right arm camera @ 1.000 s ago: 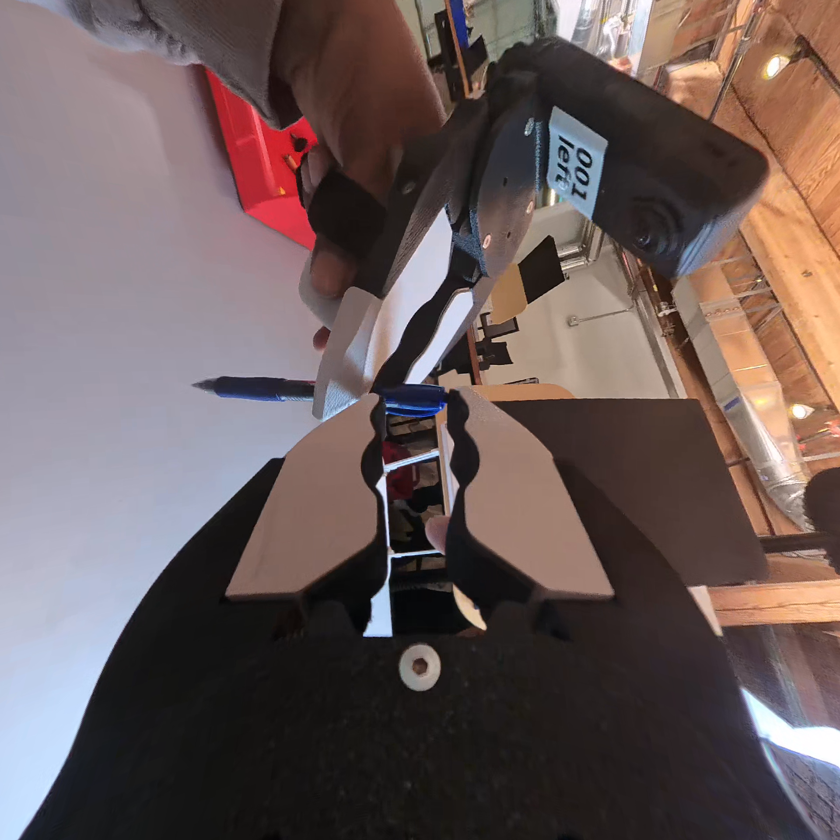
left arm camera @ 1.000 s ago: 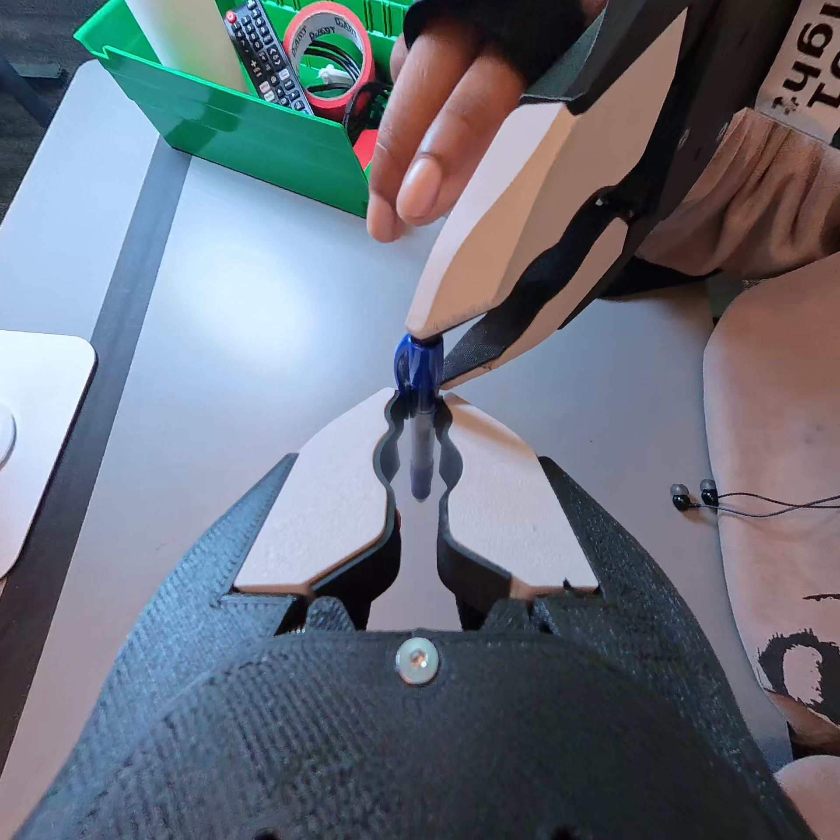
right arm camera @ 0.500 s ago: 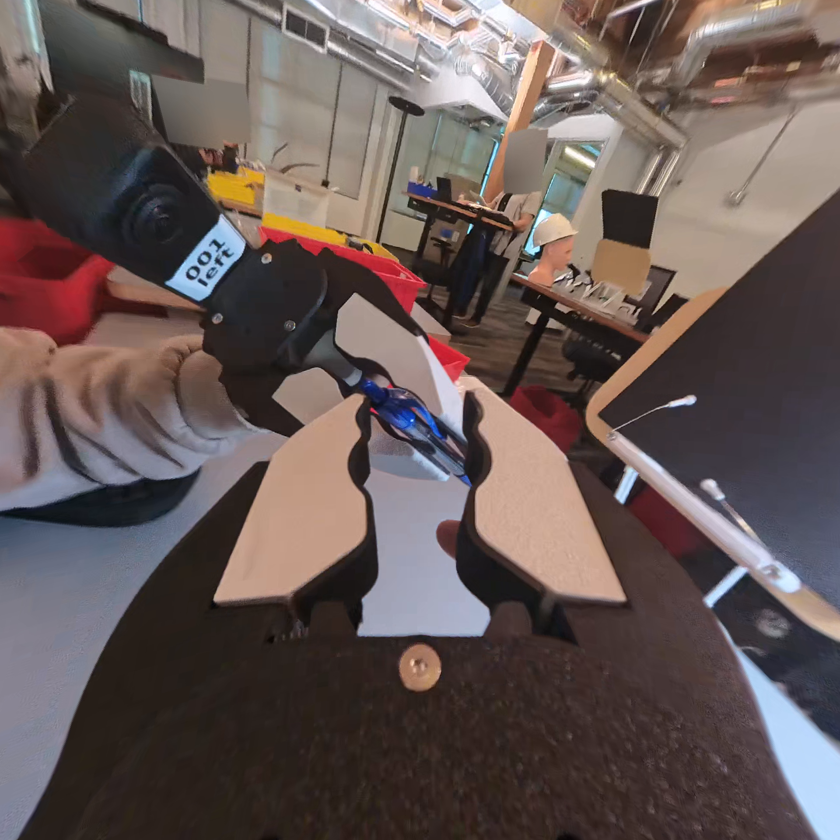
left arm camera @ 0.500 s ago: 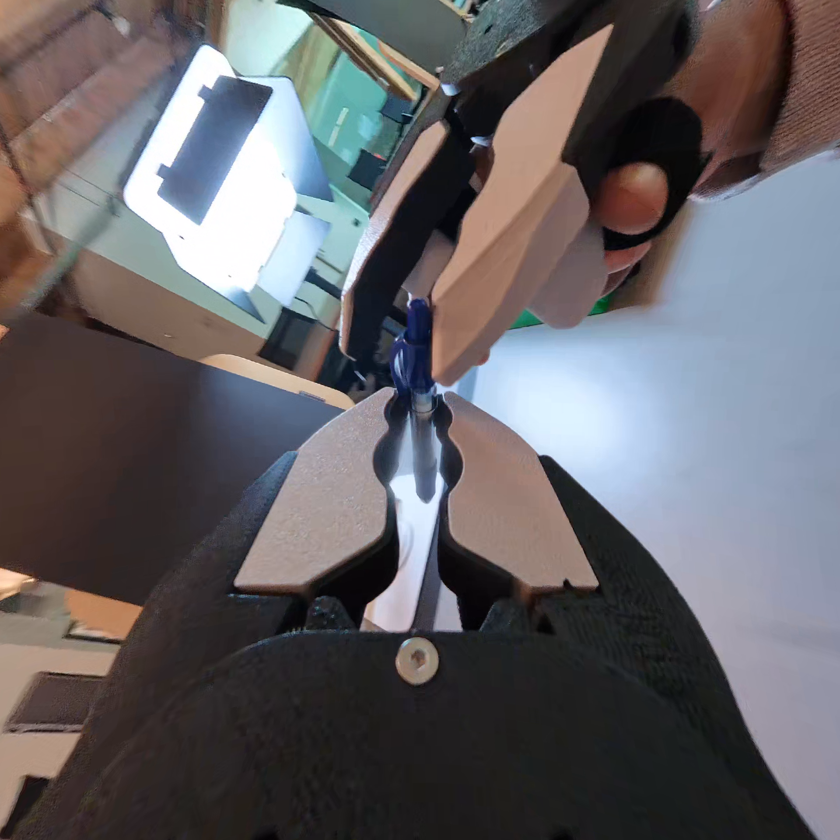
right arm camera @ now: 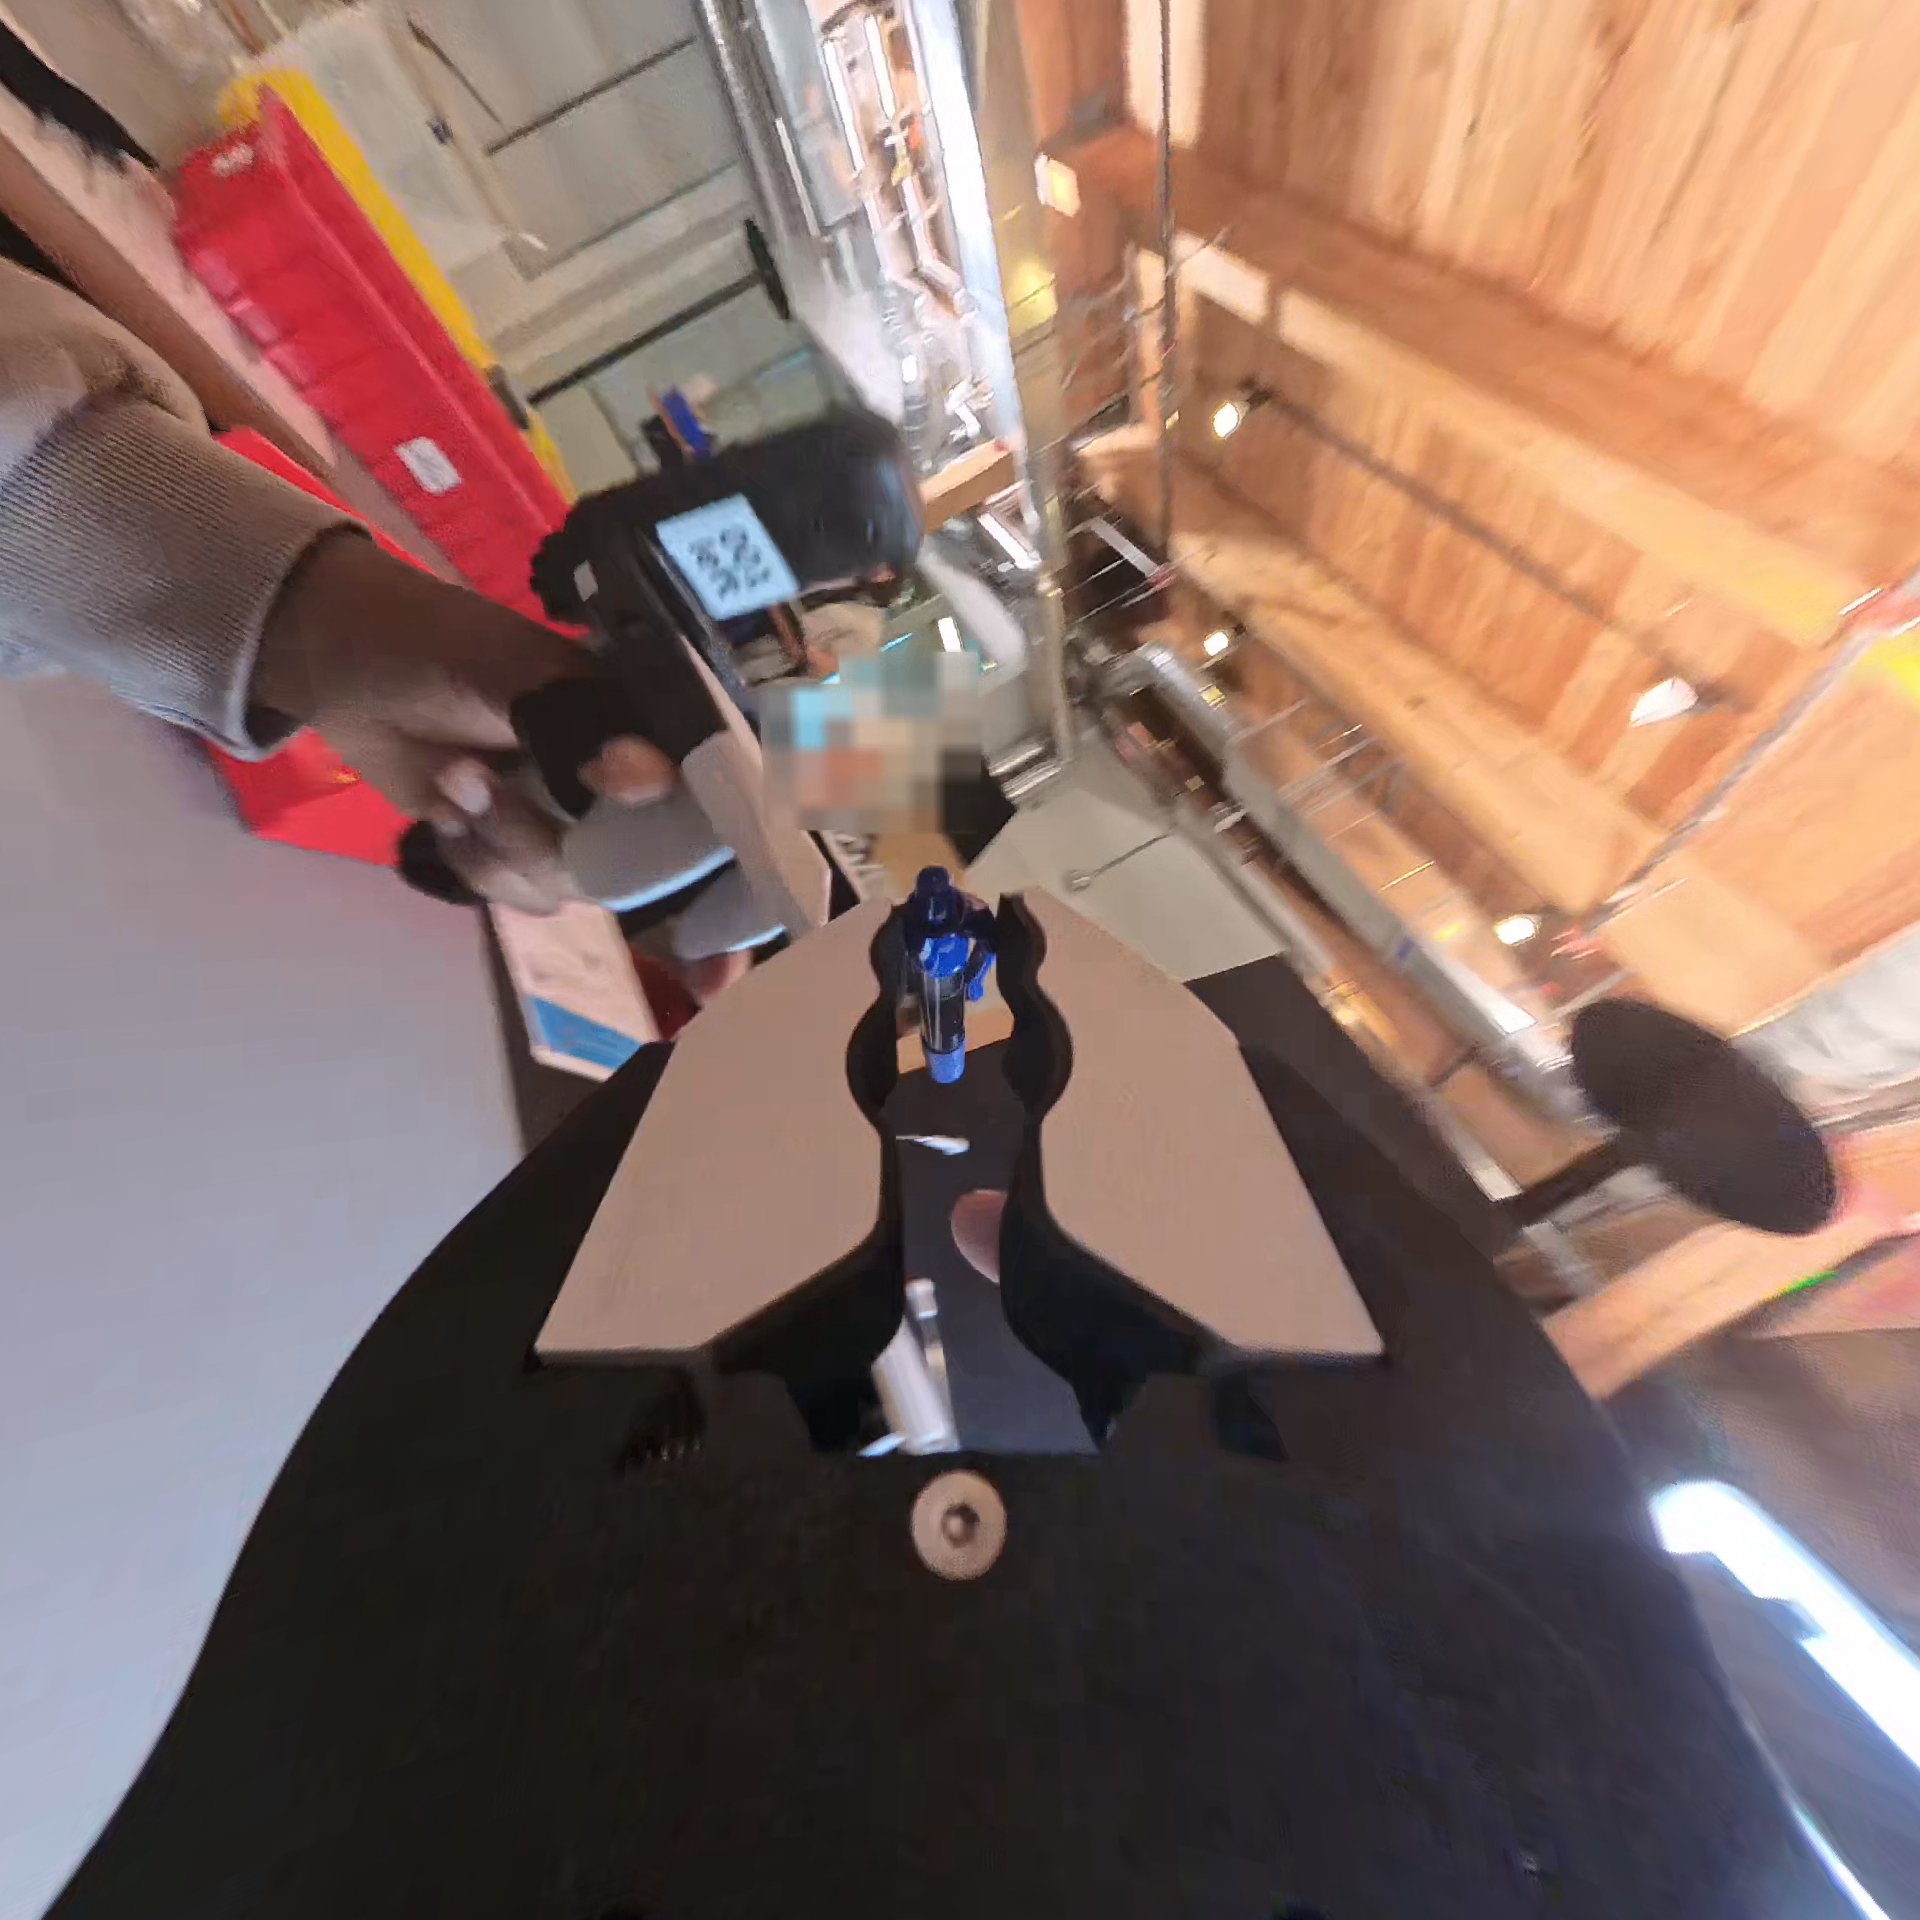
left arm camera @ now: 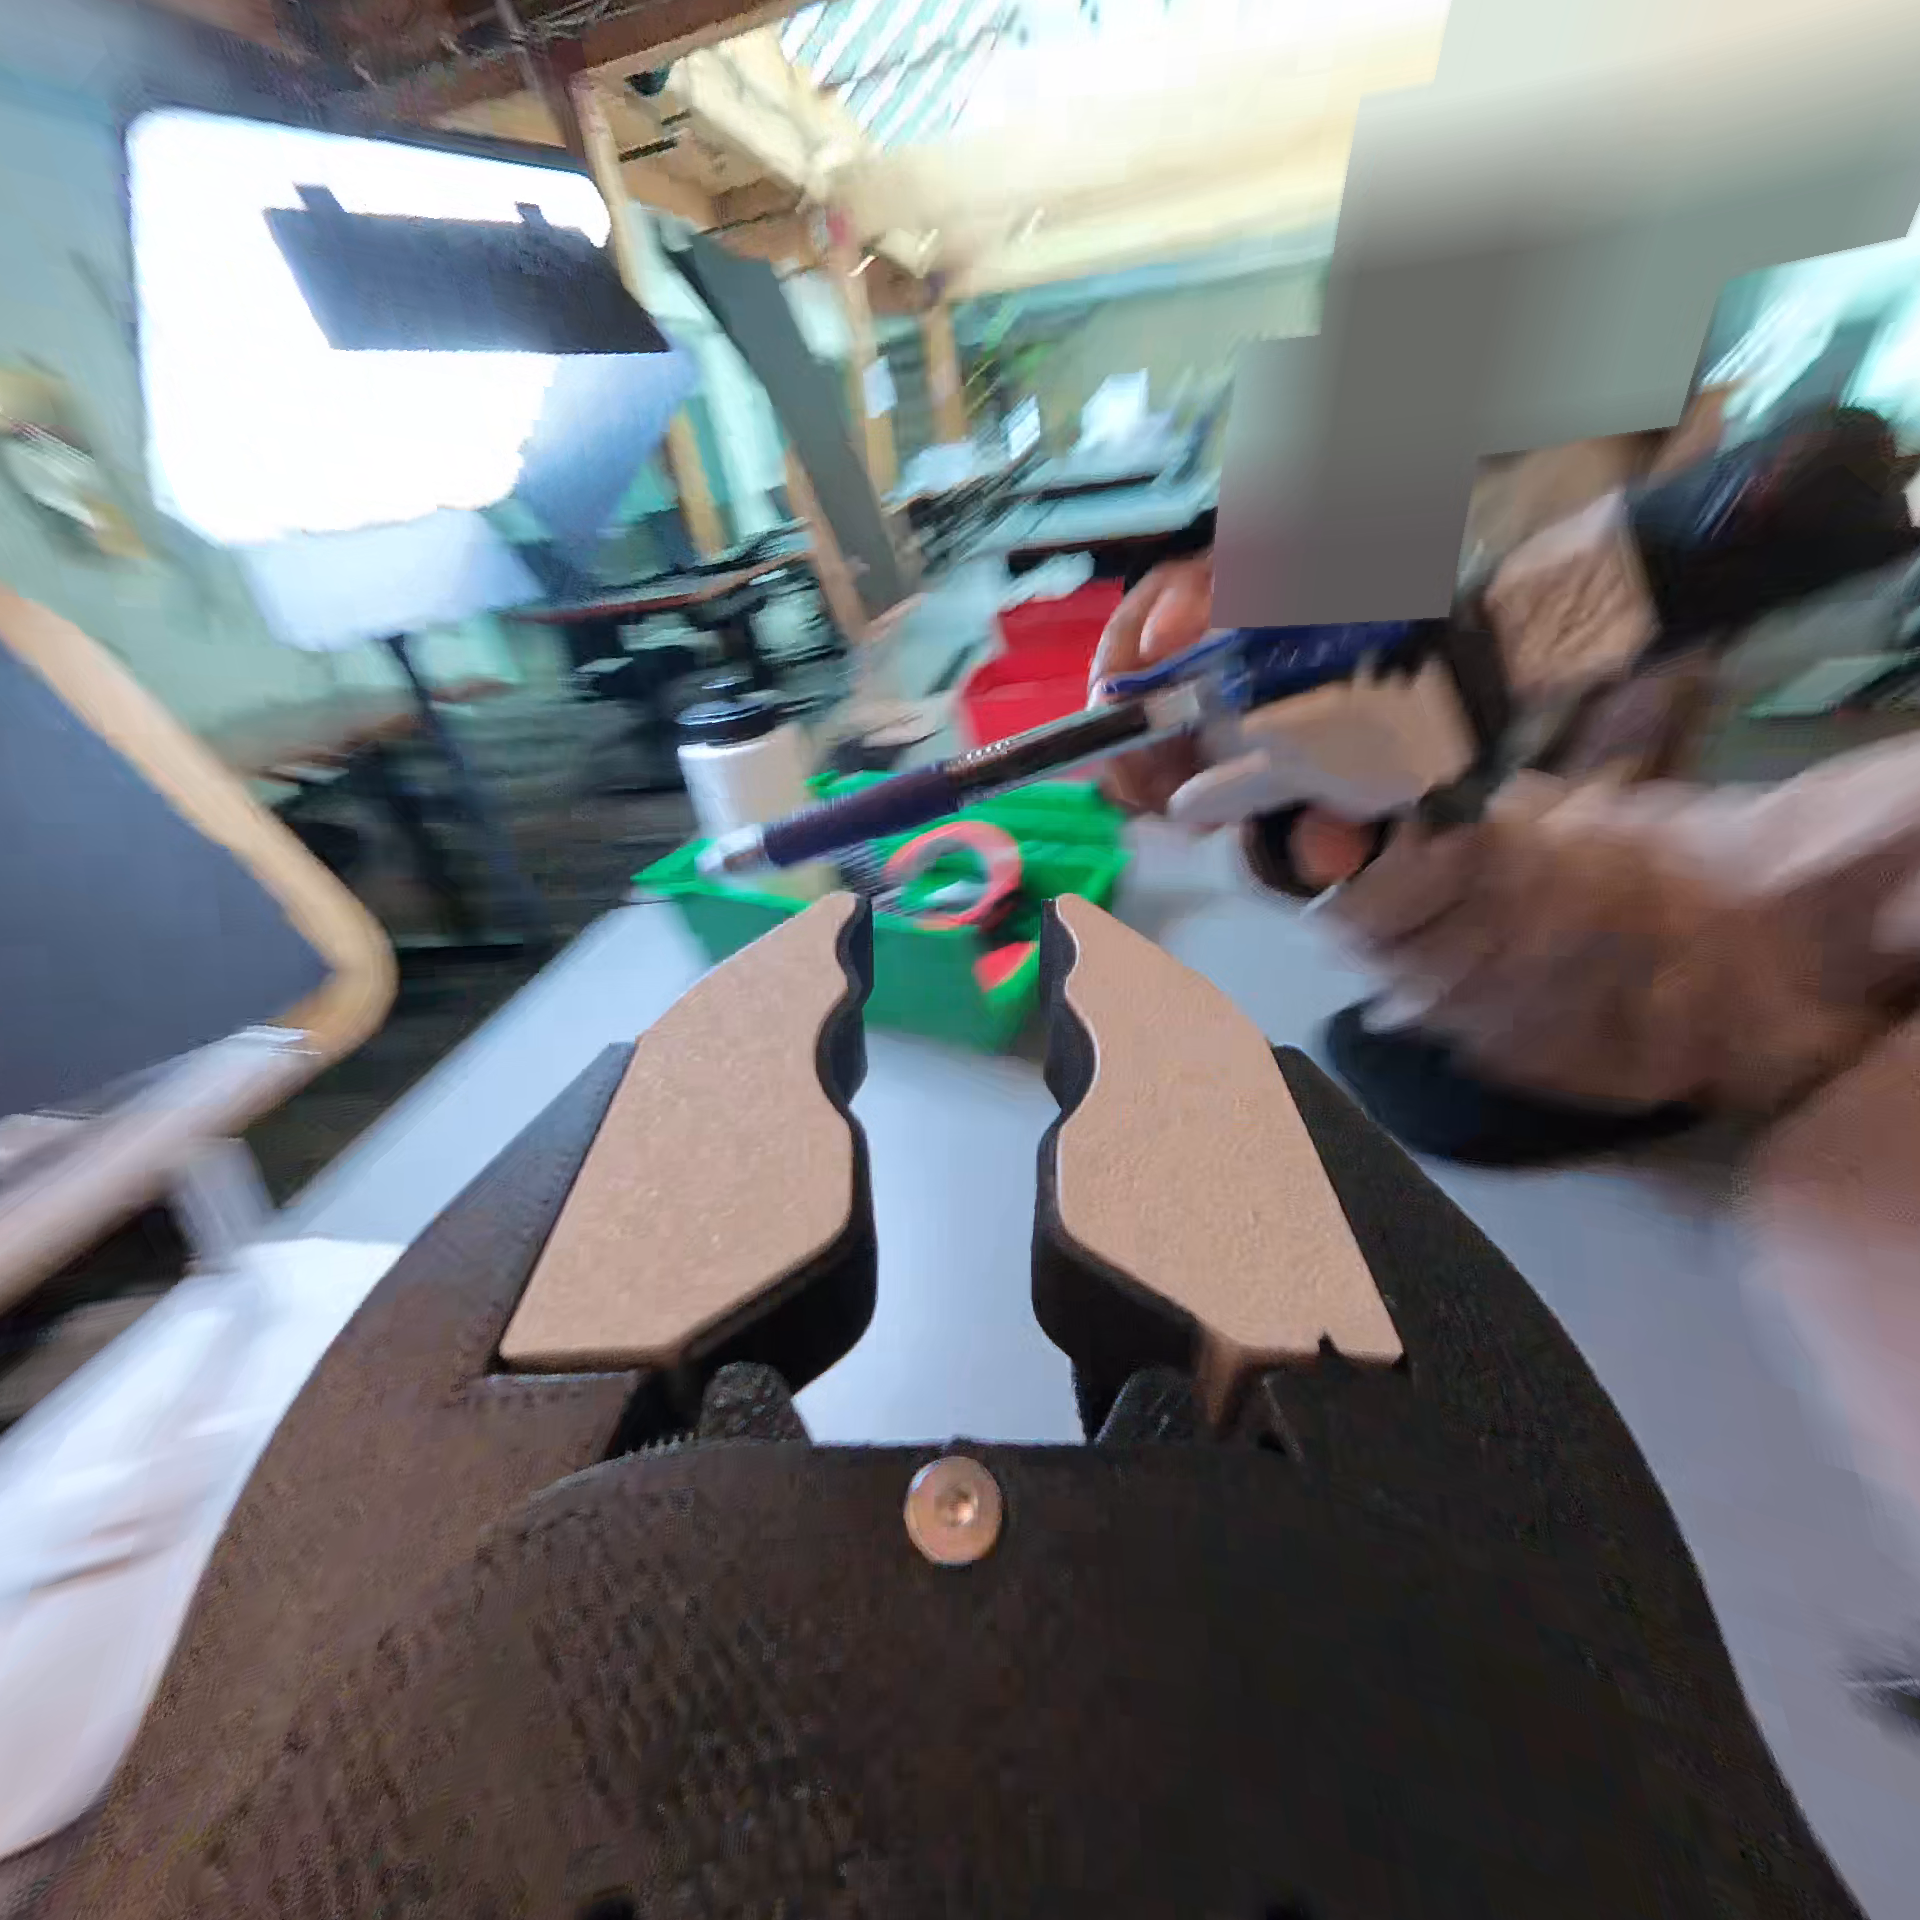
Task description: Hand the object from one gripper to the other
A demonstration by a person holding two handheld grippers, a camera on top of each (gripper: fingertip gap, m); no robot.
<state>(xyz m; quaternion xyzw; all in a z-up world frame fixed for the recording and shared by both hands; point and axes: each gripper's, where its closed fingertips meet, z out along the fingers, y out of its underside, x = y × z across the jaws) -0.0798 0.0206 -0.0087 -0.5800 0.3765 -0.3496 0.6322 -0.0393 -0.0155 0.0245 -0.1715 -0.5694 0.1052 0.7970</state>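
**Between the grippers: pen sits in the right one only**

Between the fingers of the right gripper (right arm camera: pixel 940 925) the blue pen (right arm camera: pixel 938 987) is clamped near its clip end; the fingers close on it at the tips. From the left wrist view, that same gripper (left arm camera: pixel 1340 727) sits up and to the right, held by a hand (left arm camera: pixel 1558 935), pen (left arm camera: pixel 935 790) sticking out to the left, tilted tip-down, over the green bin (left arm camera: pixel 935 977).

Left gripper (left arm camera: pixel 951 914) has its fingers parted, a clear gap with nothing in it, only grey table (left arm camera: pixel 956 1247) showing through. Well apart from the pen. Red tape roll (left arm camera: pixel 951 868) lies in the bin. Both views motion-blurred. In the right wrist view, the left gripper (right arm camera: pixel 727 810) is off to the left, gripped by the other hand (right arm camera: pixel 416 727).
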